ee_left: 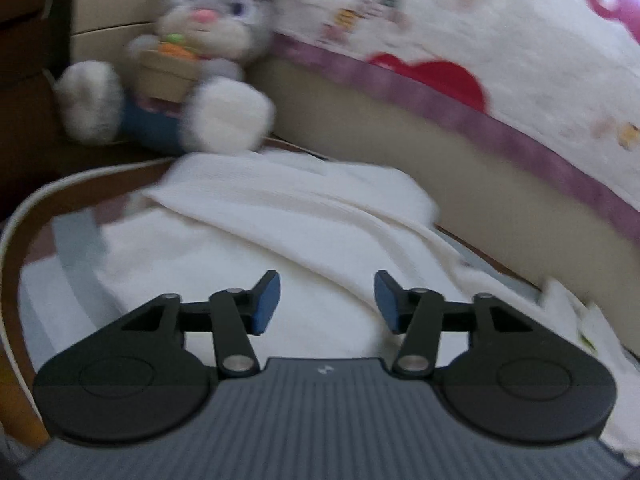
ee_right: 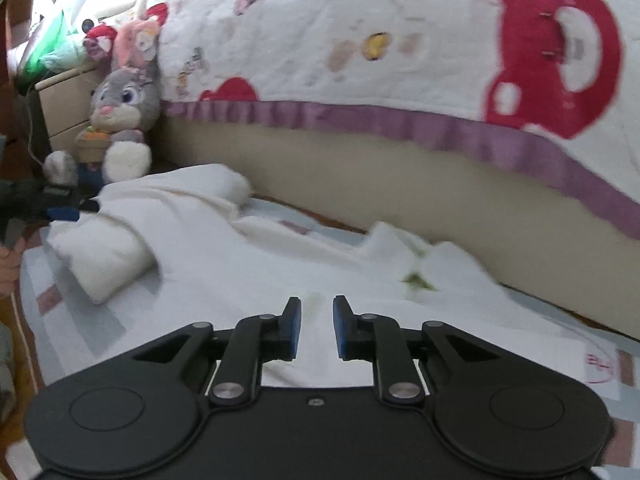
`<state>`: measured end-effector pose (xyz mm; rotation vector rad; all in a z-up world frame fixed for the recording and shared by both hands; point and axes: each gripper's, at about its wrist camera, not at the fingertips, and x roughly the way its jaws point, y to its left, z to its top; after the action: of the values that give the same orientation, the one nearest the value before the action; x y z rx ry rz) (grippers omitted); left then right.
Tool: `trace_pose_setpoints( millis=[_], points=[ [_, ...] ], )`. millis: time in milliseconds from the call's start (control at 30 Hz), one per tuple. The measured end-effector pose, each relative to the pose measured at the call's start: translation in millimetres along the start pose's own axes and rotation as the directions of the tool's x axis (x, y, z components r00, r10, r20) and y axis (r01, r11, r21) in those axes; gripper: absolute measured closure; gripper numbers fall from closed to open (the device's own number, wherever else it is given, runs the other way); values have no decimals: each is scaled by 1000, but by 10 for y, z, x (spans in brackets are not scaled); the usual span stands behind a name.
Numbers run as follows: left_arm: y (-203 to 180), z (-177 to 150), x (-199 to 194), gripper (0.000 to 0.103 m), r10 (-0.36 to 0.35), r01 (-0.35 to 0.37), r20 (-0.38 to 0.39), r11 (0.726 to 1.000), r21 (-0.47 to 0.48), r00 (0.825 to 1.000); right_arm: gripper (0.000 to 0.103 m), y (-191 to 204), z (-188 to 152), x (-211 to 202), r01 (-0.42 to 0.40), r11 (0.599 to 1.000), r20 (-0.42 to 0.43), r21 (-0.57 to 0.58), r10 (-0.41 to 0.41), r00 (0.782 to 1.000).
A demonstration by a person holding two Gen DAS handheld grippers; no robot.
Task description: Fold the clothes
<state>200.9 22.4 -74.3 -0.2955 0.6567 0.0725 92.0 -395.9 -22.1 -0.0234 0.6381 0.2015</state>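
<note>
A white knit garment (ee_left: 304,216) lies rumpled on a checked mat (ee_left: 76,232) on the floor beside a bed. In the left wrist view my left gripper (ee_left: 327,300) is open and empty just above the garment's body. In the right wrist view the garment (ee_right: 224,248) spreads across the mat, with one sleeve (ee_right: 100,252) folded at the left. My right gripper (ee_right: 317,326) is open with a narrow gap, empty, over the garment's near edge. The left gripper (ee_right: 68,212) shows at the far left, at the garment's edge.
A grey plush rabbit (ee_left: 200,40) sits against a beige drawer unit (ee_right: 68,104) at the far end. The bed side (ee_right: 400,184) with a white patterned quilt (ee_right: 360,32) runs along the right. A white cord (ee_left: 16,216) curves along the mat's left edge.
</note>
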Motion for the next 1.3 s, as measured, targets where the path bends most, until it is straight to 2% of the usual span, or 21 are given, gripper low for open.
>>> trace_pose_setpoints(
  millis=[100, 200, 300, 333, 433, 533, 667, 733, 767, 800, 967, 1033, 1067, 1100, 1133, 1167, 1200, 1267, 1300],
  points=[
    [268, 155, 301, 47, 25, -28, -36, 996, -88, 999, 80, 286, 81, 212, -37, 998, -40, -57, 35, 999],
    [545, 261, 553, 46, 22, -38, -81, 978, -205, 996, 80, 537, 247, 406, -42, 991, -76, -127, 33, 997],
    [686, 318, 766, 41, 88, -120, -152, 968, -218, 985, 79, 750, 434, 490, -52, 986, -91, -161, 37, 995],
    [714, 334, 818, 40, 103, -136, -155, 967, -218, 983, 75, 801, 470, 487, -55, 984, -88, -169, 41, 995],
    [831, 385, 922, 34, 67, -109, -149, 951, -290, 987, 65, 915, 516, 461, -52, 983, -56, -175, 43, 998],
    [899, 431, 926, 34, 17, -60, -121, 930, -362, 993, 64, 928, 461, 467, -42, 987, -54, -155, 34, 998],
    [1002, 434, 932, 37, -12, -26, -86, 902, -431, 996, 64, 883, 345, 600, -29, 993, -90, -113, 19, 996],
    [1069, 424, 924, 56, -30, -1, -58, 877, -480, 998, 64, 869, 286, 650, -17, 994, -106, -109, 6, 994],
    [1114, 426, 909, 79, -46, 22, -35, 863, -504, 998, 64, 867, 257, 666, -12, 994, -113, -110, -1, 994],
    [1159, 429, 893, 88, -61, 45, -12, 848, -527, 998, 64, 869, 225, 663, -6, 994, -119, -110, -7, 993],
    [1328, 431, 947, 87, -128, 104, 2, 794, -599, 992, 63, 883, 78, 589, -14, 994, -143, -110, -2, 990],
    [1375, 386, 1008, 80, -151, 127, 17, 759, -638, 988, 63, 874, 34, 571, -14, 994, -149, -106, -2, 989],
    [1389, 369, 1058, 67, -161, 130, 14, 743, -656, 987, 63, 857, 21, 571, -12, 995, -152, -101, -4, 988],
    [1393, 358, 1108, 65, -171, 137, 14, 733, -666, 985, 63, 840, 8, 572, -10, 995, -155, -96, -5, 988],
    [1361, 377, 1149, 69, -182, 144, 8, 750, -646, 983, 63, 823, -4, 572, -8, 996, -158, -91, -6, 987],
    [1290, 429, 1176, 94, -188, 139, -20, 792, -595, 982, 63, 804, -17, 571, -6, 996, -161, -86, -8, 987],
    [1174, 483, 1155, 101, -182, 140, -29, 837, -530, 983, 63, 776, -26, 560, 3, 997, -162, -82, -16, 987],
    [774, 602, 936, 102, -142, 145, 32, 926, -348, 989, 63, 718, -44, 535, 19, 997, -163, -71, -30, 986],
    [574, 662, 827, 102, -127, 139, 66, 958, -251, 990, 63, 672, -51, 506, 29, 998, -160, -58, -38, 986]
  ],
)
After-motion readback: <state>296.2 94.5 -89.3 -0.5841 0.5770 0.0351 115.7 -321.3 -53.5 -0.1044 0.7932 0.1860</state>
